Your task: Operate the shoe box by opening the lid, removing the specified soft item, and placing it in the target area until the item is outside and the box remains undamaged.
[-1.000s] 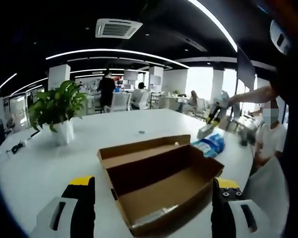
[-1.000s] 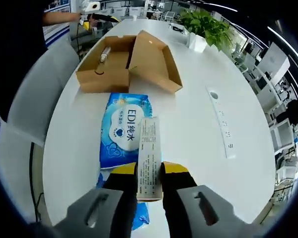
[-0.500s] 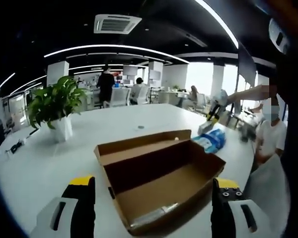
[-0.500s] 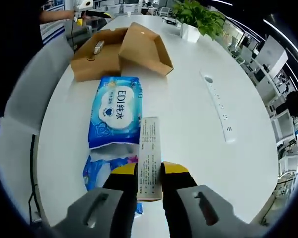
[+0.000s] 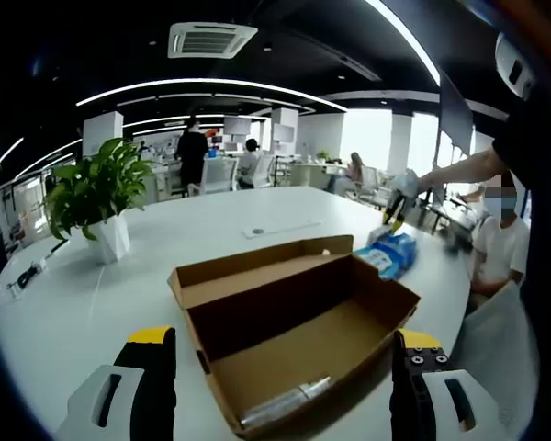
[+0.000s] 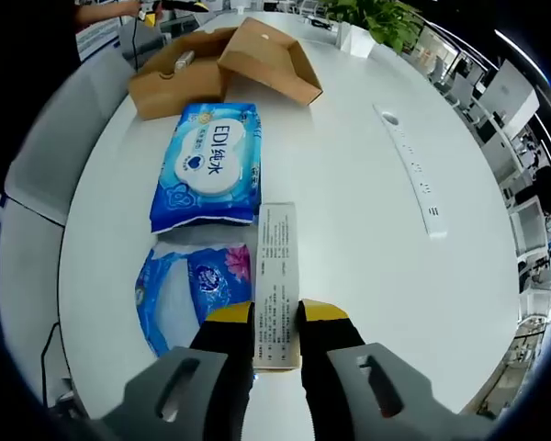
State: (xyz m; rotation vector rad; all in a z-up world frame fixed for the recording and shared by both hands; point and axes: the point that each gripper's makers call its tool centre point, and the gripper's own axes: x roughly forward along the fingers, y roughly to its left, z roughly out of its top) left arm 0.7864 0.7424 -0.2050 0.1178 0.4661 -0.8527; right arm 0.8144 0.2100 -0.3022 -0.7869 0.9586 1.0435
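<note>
at 6 o'clock, right tool clenched on a slim printed carton, raised above wet-wipe packs; left tool spread wide, framing the opened shoe box.

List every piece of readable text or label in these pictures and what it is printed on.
"EDI" followed by two Chinese characters too small to make out: on the blue wipes pack.
Rows of fine print: on the slim white box held in the right gripper, too small to read.
Second blue pack: print unreadable.
</note>
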